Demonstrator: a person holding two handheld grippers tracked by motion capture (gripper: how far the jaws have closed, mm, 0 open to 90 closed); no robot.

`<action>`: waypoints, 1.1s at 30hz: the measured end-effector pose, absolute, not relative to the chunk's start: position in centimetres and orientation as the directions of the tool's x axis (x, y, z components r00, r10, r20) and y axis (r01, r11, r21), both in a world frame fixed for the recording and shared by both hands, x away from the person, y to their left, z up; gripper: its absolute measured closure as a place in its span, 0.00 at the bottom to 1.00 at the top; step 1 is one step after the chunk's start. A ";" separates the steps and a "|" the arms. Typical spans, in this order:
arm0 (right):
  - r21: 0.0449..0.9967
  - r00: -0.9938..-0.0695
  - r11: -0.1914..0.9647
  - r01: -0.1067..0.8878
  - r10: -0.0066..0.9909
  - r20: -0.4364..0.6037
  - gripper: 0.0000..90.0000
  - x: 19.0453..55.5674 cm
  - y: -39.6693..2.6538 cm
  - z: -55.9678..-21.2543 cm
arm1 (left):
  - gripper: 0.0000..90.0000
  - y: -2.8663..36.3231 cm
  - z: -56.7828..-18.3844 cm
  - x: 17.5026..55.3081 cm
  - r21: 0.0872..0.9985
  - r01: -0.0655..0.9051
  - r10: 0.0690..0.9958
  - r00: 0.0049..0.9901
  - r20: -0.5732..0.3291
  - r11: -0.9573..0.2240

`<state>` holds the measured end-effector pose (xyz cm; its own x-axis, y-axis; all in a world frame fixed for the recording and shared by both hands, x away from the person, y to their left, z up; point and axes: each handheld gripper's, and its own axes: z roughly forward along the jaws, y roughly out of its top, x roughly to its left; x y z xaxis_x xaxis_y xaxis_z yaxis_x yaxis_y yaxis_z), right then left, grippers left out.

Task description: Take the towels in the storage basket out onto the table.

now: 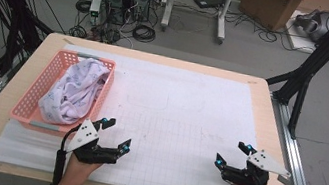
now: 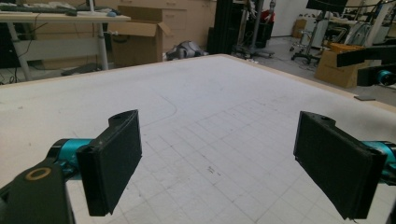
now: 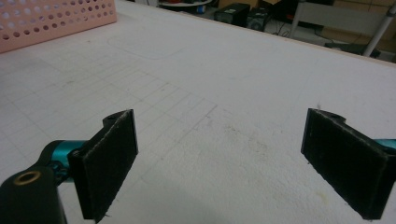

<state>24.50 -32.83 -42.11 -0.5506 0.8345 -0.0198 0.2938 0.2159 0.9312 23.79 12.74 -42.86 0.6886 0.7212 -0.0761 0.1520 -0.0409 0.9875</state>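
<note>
In the high view two forearms come in from the bottom edge, each hand wrapped around a hand-held gripper low over the near part of the desk (image 1: 266,140). The left hand-held gripper (image 1: 116,133) sits at lower left of centre, angled toward the upper right, its jaws spread wide with nothing between them; the left gripper view shows both black pads (image 2: 112,163) apart over bare gridded sheet. The right hand-held gripper (image 1: 232,153) sits at lower right, angled toward the upper left, likewise released, its pads (image 3: 109,165) standing wide over the white gridded mat (image 1: 182,126).

The pink basket (image 1: 32,96) lies in the left part of the frame, just above and left of the left hand-held gripper, its long axis running from lower left to upper right, slightly tilted against the desk's edge. A white patterned cloth (image 1: 76,90) is heaped inside it, stretched along the same axis and rising over the far rim. A corner of the basket's perforated wall shows at the upper left of the right gripper view.
</note>
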 end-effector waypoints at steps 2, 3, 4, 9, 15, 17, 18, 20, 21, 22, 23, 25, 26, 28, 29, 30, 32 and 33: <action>0.931 -0.553 0.219 0.293 0.833 -0.021 0.10 24.6 -32.8 -42.1 | 0.17 12.7 -42.9 23.7 0.988 0.151 0.722 0.688 -0.074 -0.043; 0.931 -0.557 0.221 0.291 0.830 -0.023 0.10 24.7 -32.7 -42.1 | 0.17 12.7 -42.8 23.6 0.988 0.151 0.723 0.687 -0.075 -0.041; 0.932 -0.556 0.220 0.290 0.831 -0.023 0.10 24.8 -32.7 -42.1 | 0.17 12.7 -42.8 23.6 0.988 0.149 0.723 0.687 -0.075 -0.039; 0.929 -0.565 0.224 0.295 0.825 -0.020 0.10 24.9 -32.5 -42.2 | 0.17 12.9 -42.8 23.6 0.988 0.151 0.722 0.687 -0.081 -0.033; 0.932 -0.560 0.214 0.292 0.828 -0.014 0.10 24.6 -32.6 -42.0 | 0.17 12.8 -42.6 23.2 0.988 0.152 0.710 0.699 -0.088 -0.028; 0.933 -0.559 0.212 0.290 0.829 -0.015 0.10 24.7 -32.5 -41.9 | 0.17 12.8 -42.6 23.2 0.988 0.150 0.708 0.701 -0.084 -0.032; 0.933 -0.559 0.212 0.290 0.829 -0.015 0.10 24.7 -32.5 -41.9 | 0.17 12.8 -42.6 23.1 0.988 0.151 0.708 0.701 -0.085 -0.030; 0.933 -0.561 0.214 0.288 0.828 -0.017 0.10 24.8 -32.4 -41.9 | 0.17 12.8 -42.5 23.0 0.989 0.146 0.708 0.702 -0.080 -0.034; 0.933 -0.561 0.214 0.288 0.828 -0.017 0.10 24.8 -32.4 -41.9 | 0.17 12.9 -42.4 23.0 0.989 0.145 0.708 0.702 -0.082 -0.029; 0.932 -0.563 0.219 0.289 0.826 -0.020 0.10 24.8 -32.3 -41.9 | 0.18 12.9 -42.4 23.0 0.989 0.145 0.707 0.702 -0.087 -0.022; 0.931 -0.562 0.215 0.296 0.827 -0.012 0.10 24.8 -32.2 -41.9 | 0.17 13.0 -42.3 23.0 0.989 0.146 0.704 0.705 -0.091 -0.018; 0.930 -0.566 0.223 0.291 0.824 -0.020 0.10 24.9 -32.2 -41.9 | 0.17 13.1 -42.1 23.0 0.989 0.145 0.704 0.704 -0.095 -0.012; 0.930 -0.566 0.223 0.291 0.824 -0.020 0.10 24.9 -32.2 -41.9 | 0.17 13.1 -42.0 23.0 0.989 0.147 0.703 0.704 -0.098 -0.009; 0.929 -0.567 0.225 0.295 0.824 -0.019 0.10 24.9 -32.1 -41.9 | 0.17 13.3 -41.6 23.0 0.990 0.143 0.701 0.706 -0.099 -0.005; 0.929 -0.568 0.228 0.293 0.823 -0.023 0.10 24.9 -32.0 -41.9 | 0.17 13.4 -41.4 23.0 0.990 0.142 0.701 0.706 -0.102 0.001; 0.929 -0.568 0.228 0.293 0.823 -0.023 0.10 24.9 -32.0 -41.9 | 0.17 13.5 -41.2 23.0 0.990 0.142 0.700 0.707 -0.104 0.004; 0.928 -0.567 0.230 0.294 0.823 -0.024 0.10 25.0 -32.0 -42.0 | 0.17 13.5 -40.8 23.1 0.988 0.150 0.698 0.706 -0.120 0.018; 0.926 -0.566 0.228 0.302 0.824 -0.018 0.10 25.0 -32.1 -42.0 | 0.17 13.5 -40.6 23.2 0.989 0.149 0.696 0.709 -0.117 0.015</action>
<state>24.98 -32.09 -41.97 -0.5663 0.8240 -0.0183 0.3016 0.2279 0.9258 23.18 13.50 -40.56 0.7085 0.6959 -0.1172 0.1486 0.0152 0.9888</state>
